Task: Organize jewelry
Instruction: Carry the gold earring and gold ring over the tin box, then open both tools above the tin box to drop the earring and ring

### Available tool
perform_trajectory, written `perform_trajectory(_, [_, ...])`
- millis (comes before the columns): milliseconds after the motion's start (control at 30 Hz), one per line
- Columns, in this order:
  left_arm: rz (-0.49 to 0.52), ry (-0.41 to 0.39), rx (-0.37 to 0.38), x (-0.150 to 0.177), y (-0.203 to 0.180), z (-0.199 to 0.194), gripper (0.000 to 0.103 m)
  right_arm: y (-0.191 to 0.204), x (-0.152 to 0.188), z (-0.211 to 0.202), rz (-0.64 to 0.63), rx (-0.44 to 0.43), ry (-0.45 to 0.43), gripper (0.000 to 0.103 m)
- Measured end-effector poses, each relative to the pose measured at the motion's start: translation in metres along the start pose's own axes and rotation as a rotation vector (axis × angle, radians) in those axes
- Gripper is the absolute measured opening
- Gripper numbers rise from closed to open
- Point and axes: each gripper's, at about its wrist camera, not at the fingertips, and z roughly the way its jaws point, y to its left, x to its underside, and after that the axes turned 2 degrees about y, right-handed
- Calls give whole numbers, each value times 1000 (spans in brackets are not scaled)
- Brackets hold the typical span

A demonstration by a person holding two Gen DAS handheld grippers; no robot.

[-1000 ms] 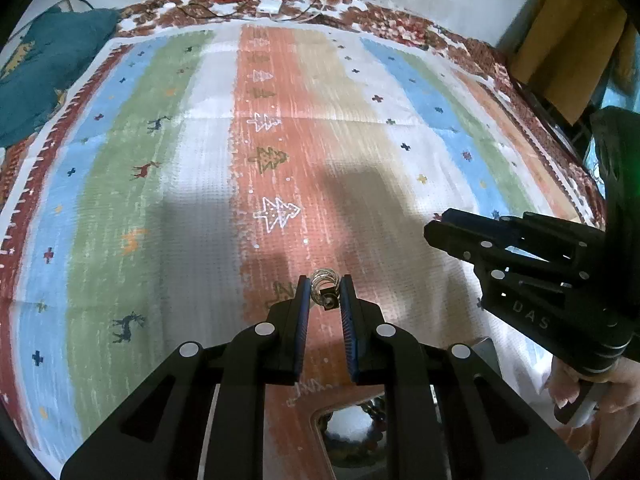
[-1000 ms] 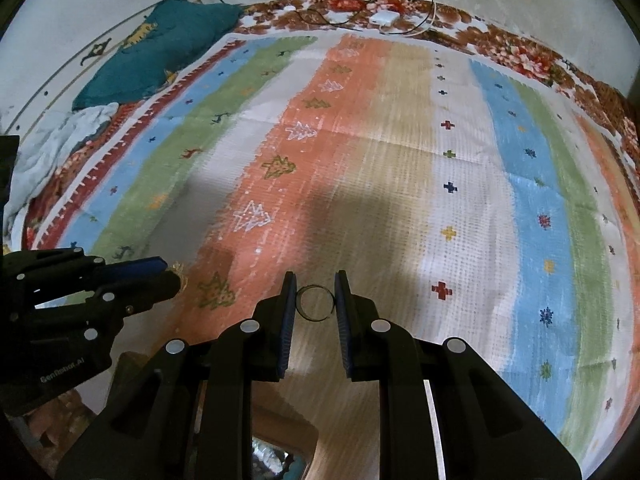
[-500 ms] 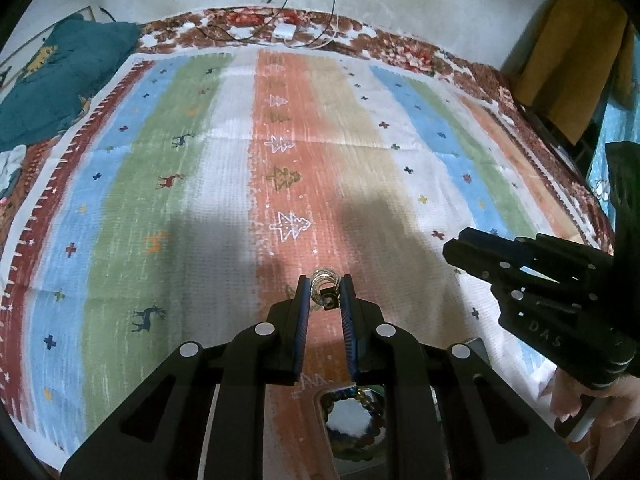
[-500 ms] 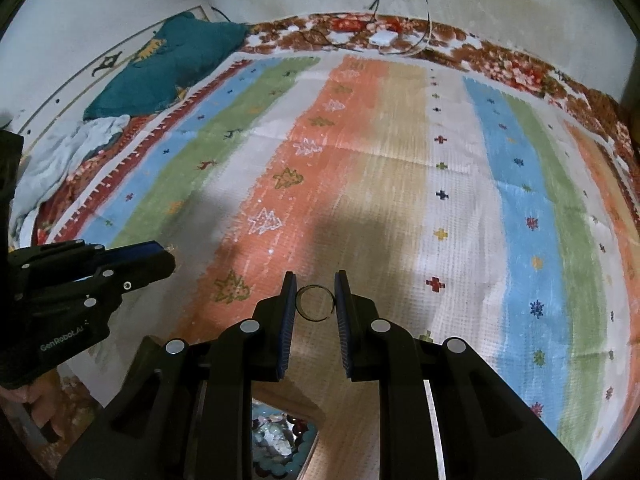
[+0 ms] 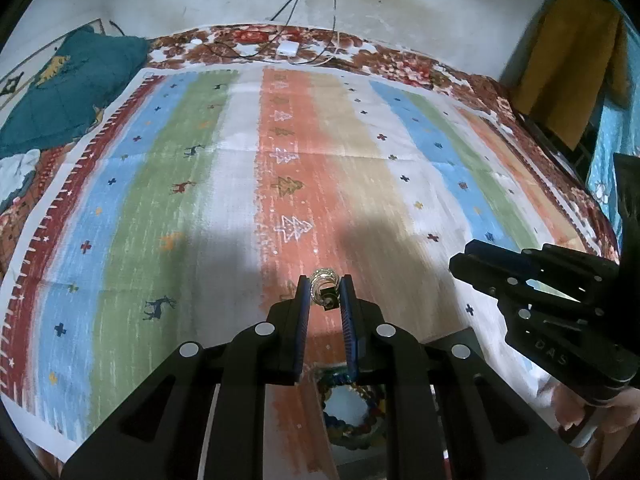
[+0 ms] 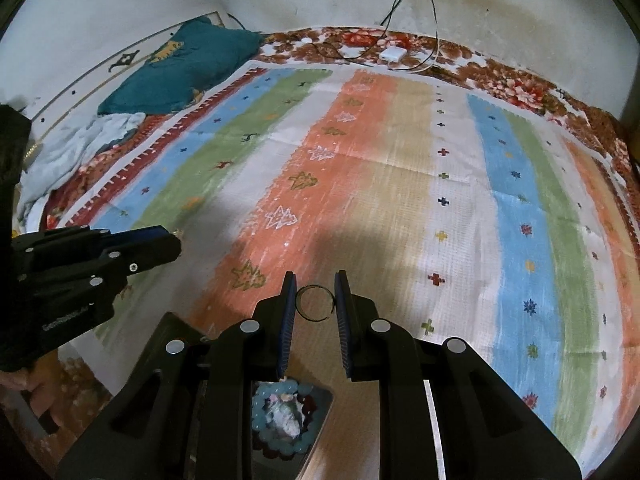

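Both tools hold rings over striped rug (image 5: 248,184).
Left tool (image 5: 325,294) pinches gold ring (image 5: 325,280); right tool (image 6: 315,300) pinches thin ring (image 6: 315,304).

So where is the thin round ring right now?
In the right wrist view, the thin ring is pinched in the right gripper, held above the striped rug.

We see dim, bluish indoor light, a broad soft shadow across the striped rug (image 5: 224,184) mid-frame, strong fisheye curvature, dark vignetted corners, and slight softness in the near foreground.
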Motion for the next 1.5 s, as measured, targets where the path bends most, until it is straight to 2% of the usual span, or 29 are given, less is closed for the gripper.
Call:
perform_trajectory(167, [16, -48, 35, 6, -7, -12, 15, 3, 8, -9, -1, -12, -16, 20])
perform_trajectory(333, [42, -81, 23, 13, -13, -21, 15, 4, 15, -16, -4, -24, -22, 20])
perform_trajectory(600, [67, -82, 31, 27, -21, -28, 15, 8, 26, -29, -7, -66, -50, 20])
perform_trajectory(767, [82, -93, 8, 36, -26, -33, 15, 10, 35, -34, -10, -87, -55, 20])
perform_trajectory(1067, [93, -39, 1, 49, -31, -25, 15, 14, 45, -37, -6, -140, -41, 20])
perform_trajectory(1100, [93, -39, -4, 50, -31, -25, 17, 13, 46, -38, 0, -148, -41, 21])
perform_trajectory(1167, [92, -29, 1, 52, -31, -24, 31, 12, 48, -39, 3, -156, -42, 21])
perform_trajectory(1200, [92, -27, 1, 52, -31, -24, 33, 12, 49, -39, 3, -159, -41, 22])
perform_trajectory(1267, [92, -21, -10, 54, -30, -23, 36, 11, 51, -40, 9, -162, -43, 31])
perform_trajectory(1333, [86, -18, -14, 55, -29, -23, 40, 10, 52, -42, 12, -164, -47, 34])
perform_trajectory(1433, [84, -22, -18, 58, -28, -25, 48, 9, 54, -45, 18, -166, -60, 47])
perform_trajectory(1500, [85, -24, -20, 60, -28, -27, 54, 7, 57, -48, 21, -167, -69, 50])
